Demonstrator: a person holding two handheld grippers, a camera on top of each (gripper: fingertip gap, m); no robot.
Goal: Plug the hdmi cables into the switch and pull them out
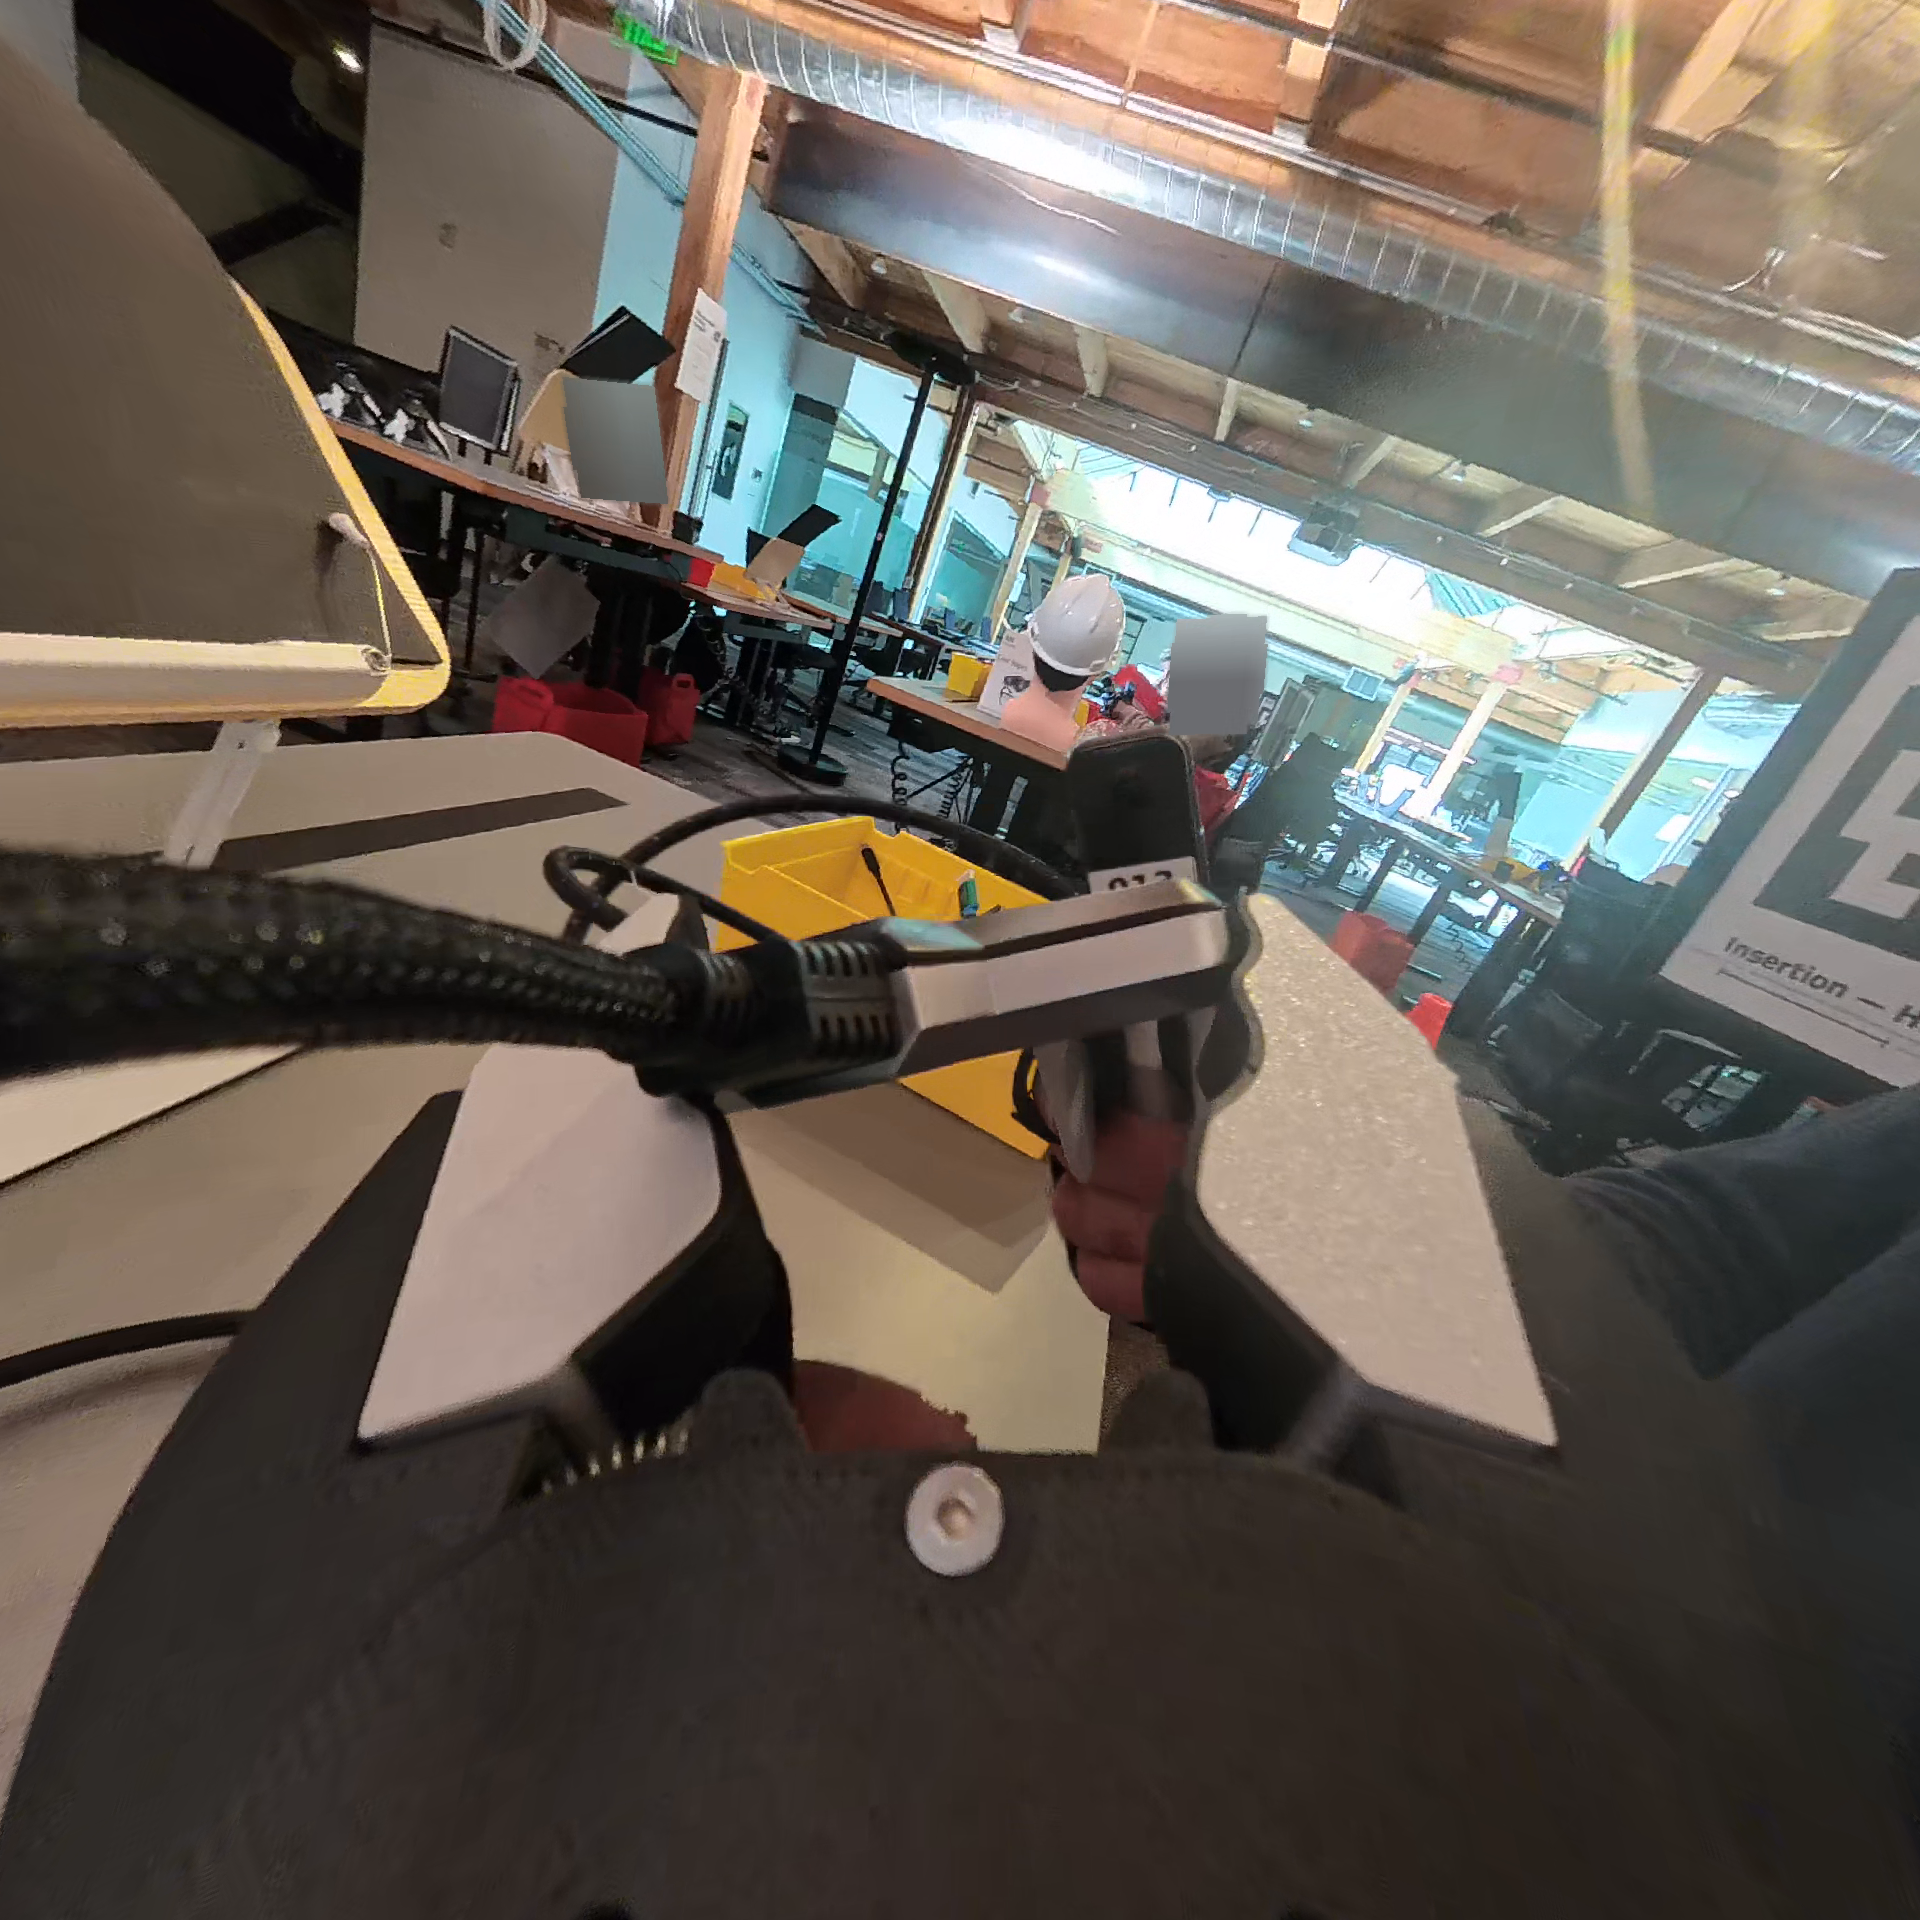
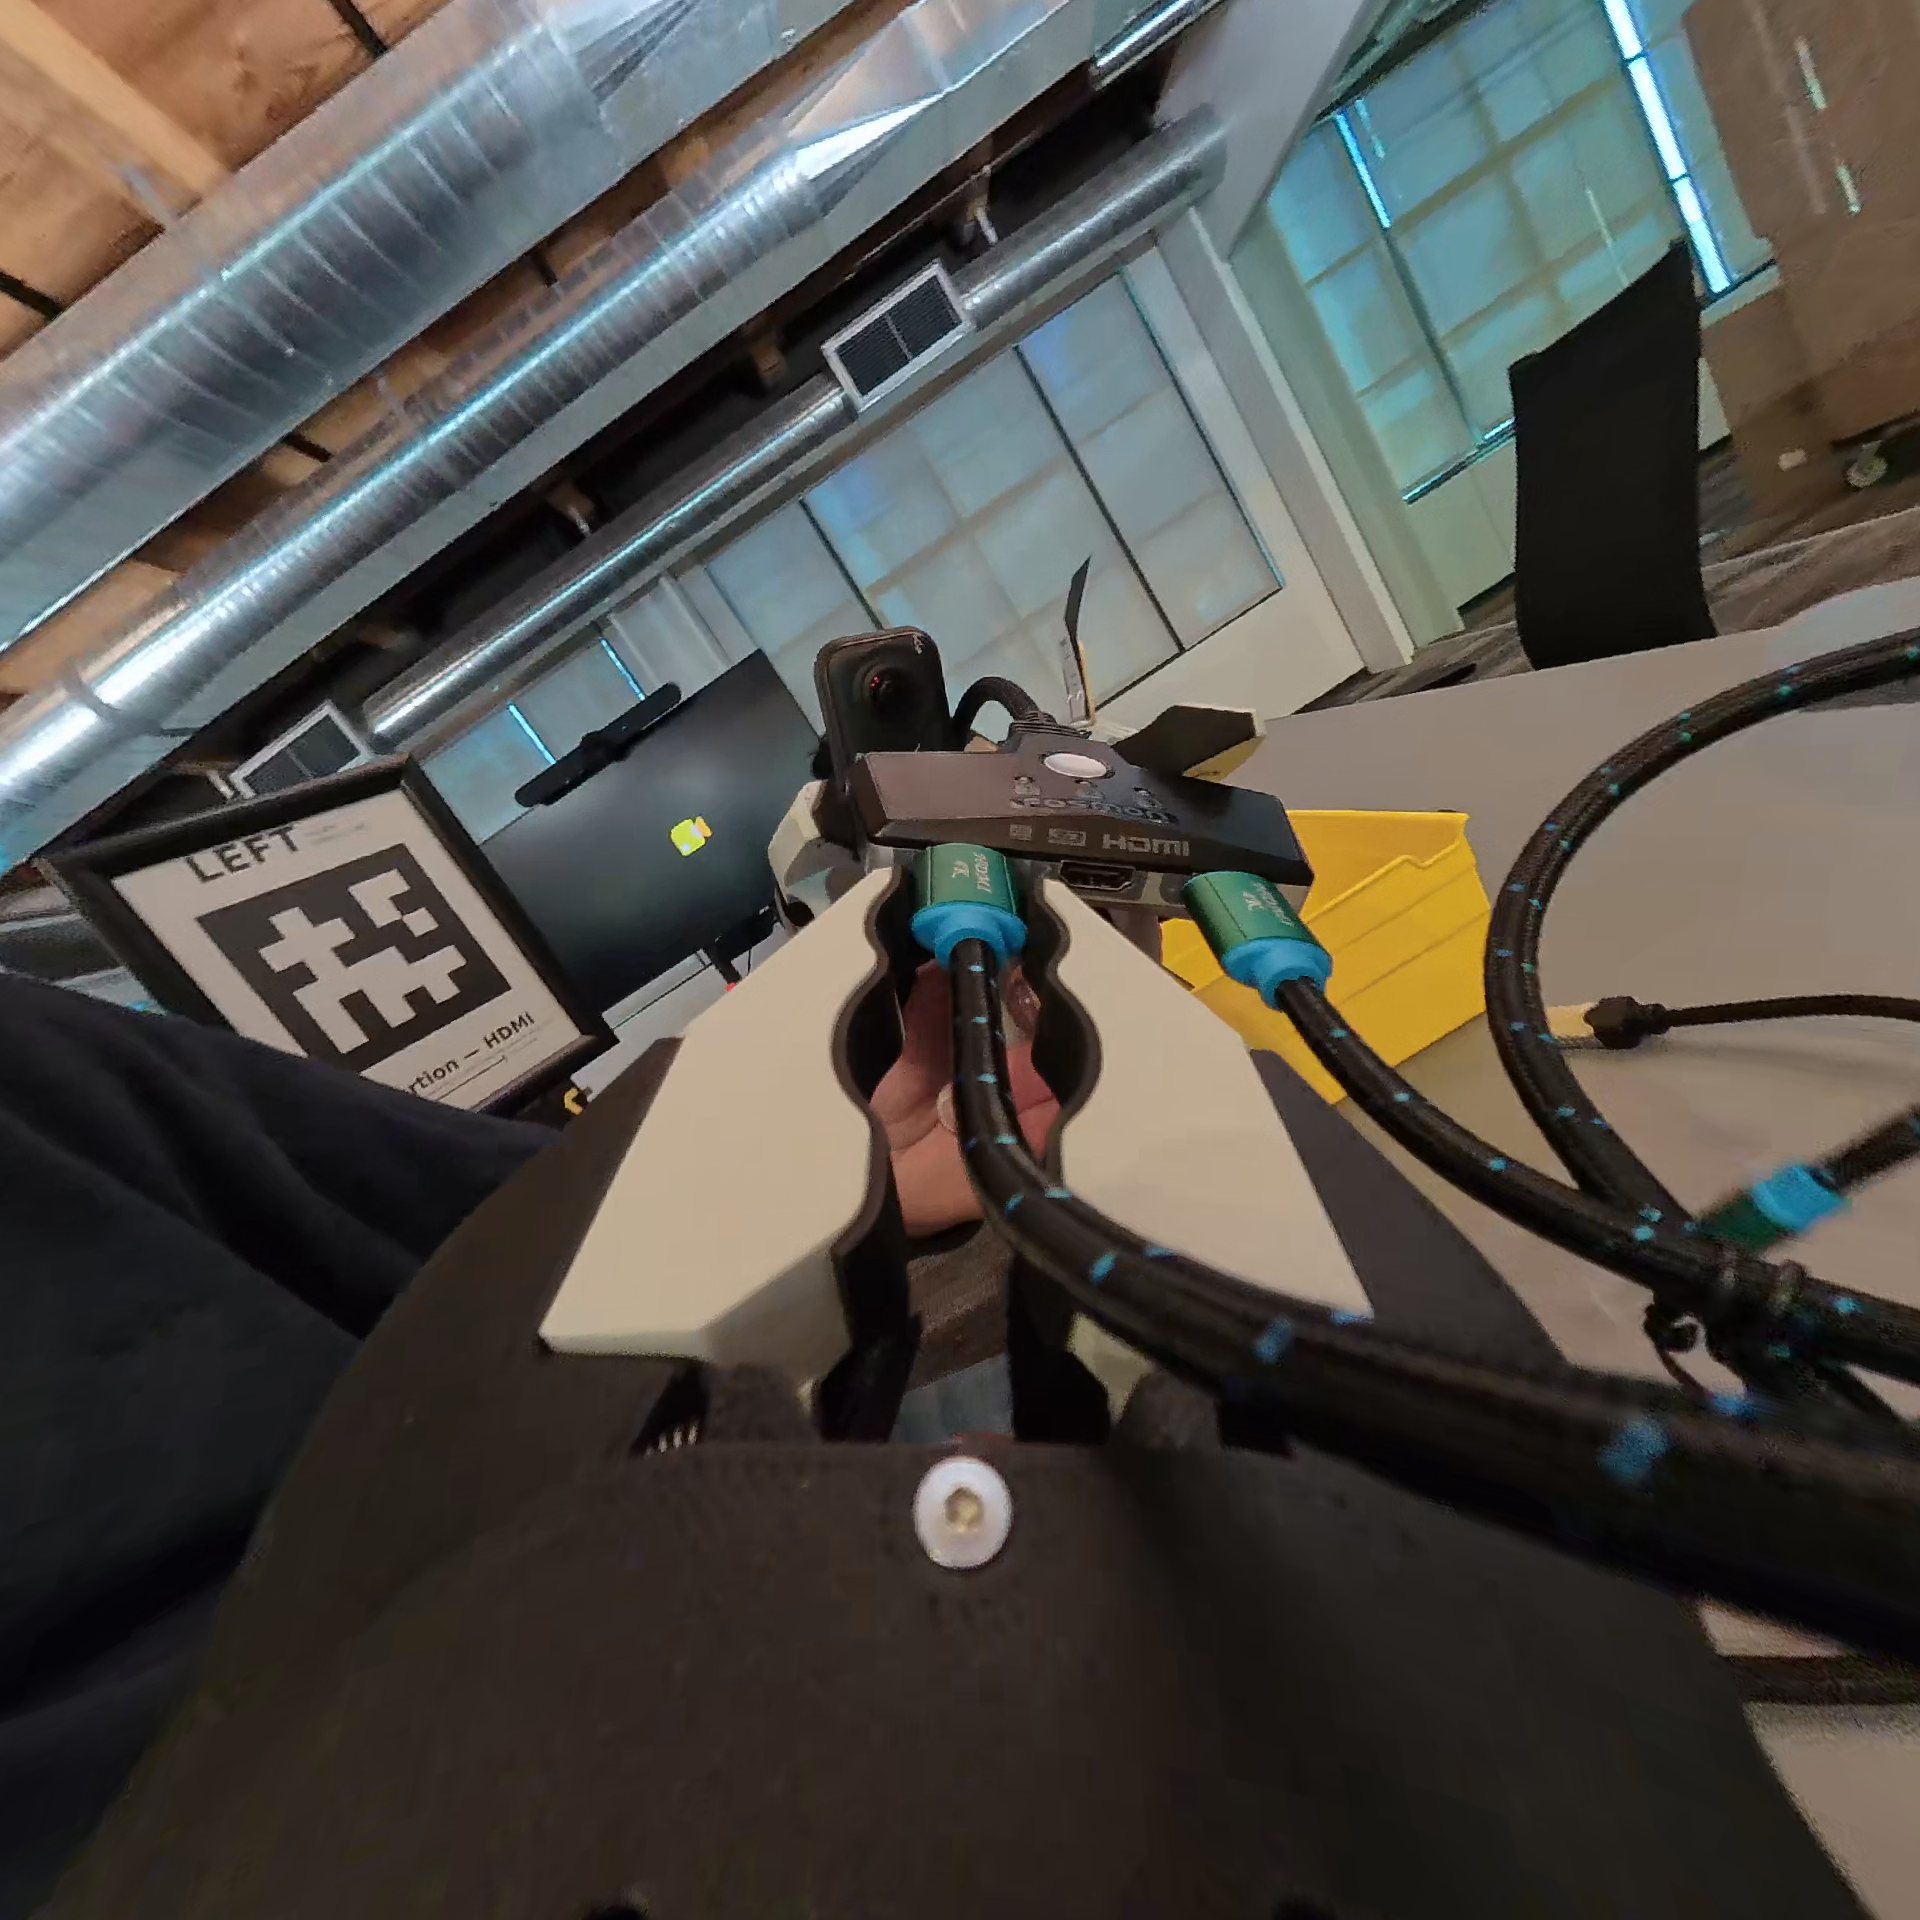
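Right gripper [image 2: 961,925] clamps a green plug [image 2: 966,883]; left gripper [image 1: 1143,987] pinches the switch [image 1: 1049,977], its ports hidden there.

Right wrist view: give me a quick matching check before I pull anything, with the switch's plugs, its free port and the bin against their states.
Things:
1. left green plug
2. middle port
3. right green plug
4. yellow bin

States:
A. empty
B. in the switch, clear of the fingers
C. on the table, behind the switch
D. in the switch, between the right gripper's fingers

Pairs: 1-D, 2-A, 3-B, 4-C
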